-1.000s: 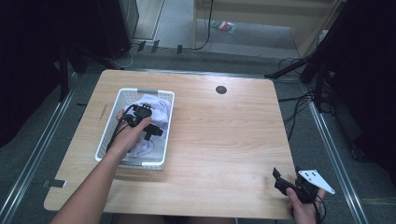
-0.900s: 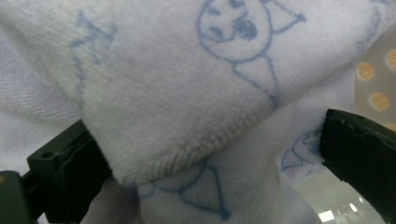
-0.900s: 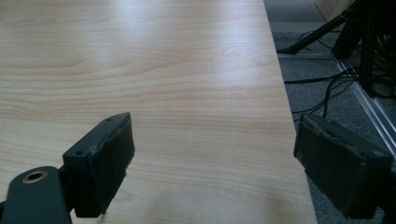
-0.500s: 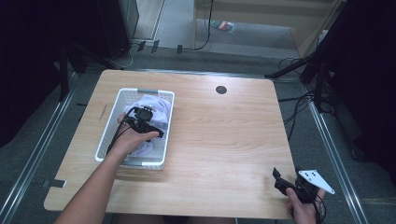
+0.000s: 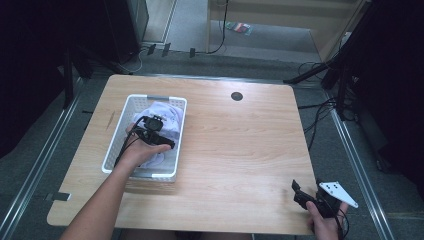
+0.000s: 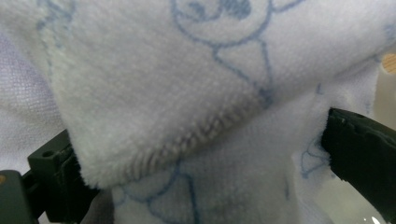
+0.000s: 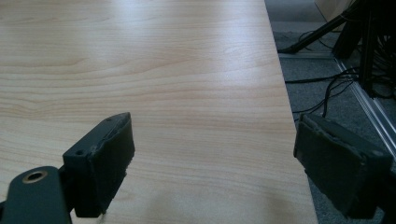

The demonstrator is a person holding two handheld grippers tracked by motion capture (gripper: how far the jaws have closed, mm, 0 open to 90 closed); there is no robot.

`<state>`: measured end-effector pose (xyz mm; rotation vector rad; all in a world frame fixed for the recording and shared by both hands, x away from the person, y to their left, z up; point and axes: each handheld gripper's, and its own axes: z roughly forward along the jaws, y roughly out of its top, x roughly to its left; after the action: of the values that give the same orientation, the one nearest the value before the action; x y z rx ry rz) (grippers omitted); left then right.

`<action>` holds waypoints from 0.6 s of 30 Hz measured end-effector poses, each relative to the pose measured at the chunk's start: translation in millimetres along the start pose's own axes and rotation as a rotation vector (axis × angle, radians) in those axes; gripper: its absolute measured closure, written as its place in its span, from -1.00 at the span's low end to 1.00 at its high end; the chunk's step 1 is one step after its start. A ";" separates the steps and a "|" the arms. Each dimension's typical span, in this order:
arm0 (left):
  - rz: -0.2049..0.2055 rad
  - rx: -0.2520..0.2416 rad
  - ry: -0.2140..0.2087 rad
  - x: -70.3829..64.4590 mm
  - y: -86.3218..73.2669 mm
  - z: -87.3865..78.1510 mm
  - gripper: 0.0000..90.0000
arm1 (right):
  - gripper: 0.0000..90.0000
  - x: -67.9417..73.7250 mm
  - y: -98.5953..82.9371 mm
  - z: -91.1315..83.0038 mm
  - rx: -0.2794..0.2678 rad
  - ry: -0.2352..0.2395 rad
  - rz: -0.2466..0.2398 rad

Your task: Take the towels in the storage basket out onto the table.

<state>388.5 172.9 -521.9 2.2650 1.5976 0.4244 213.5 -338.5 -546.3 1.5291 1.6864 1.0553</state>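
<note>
While wide open, left gripper around towel.

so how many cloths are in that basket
1 that I can tell: a white cloth with blue drawings bunched in the white basket on the table's left, with the left tongs spread around a fold of it. More could lie hidden under it.

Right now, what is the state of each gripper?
Left gripper: open, fingers around a fold of the white towel in the basket.
Right gripper: open, holding nothing.
</note>
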 end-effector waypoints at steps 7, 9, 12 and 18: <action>-0.009 -0.001 0.009 1.4 -0.4 -2.2 -0.83 | -0.72 -0.1 0.0 -0.1 -0.001 0.002 0.002; -0.028 -0.005 0.024 2.1 -0.1 -4.0 -0.66 | -0.72 -0.1 0.0 -0.1 -0.001 0.002 0.000; -0.034 -0.007 0.042 4.3 0.0 -7.8 -0.40 | -0.72 -0.1 -0.1 -0.2 0.001 0.003 0.000; -0.038 -0.018 0.038 12.2 -2.2 -10.9 0.02 | -0.72 -0.1 -0.1 -0.2 0.001 0.004 0.001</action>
<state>385.9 186.2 -512.4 2.2226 1.6454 0.4736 213.3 -338.6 -546.3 1.5299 1.6890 1.0592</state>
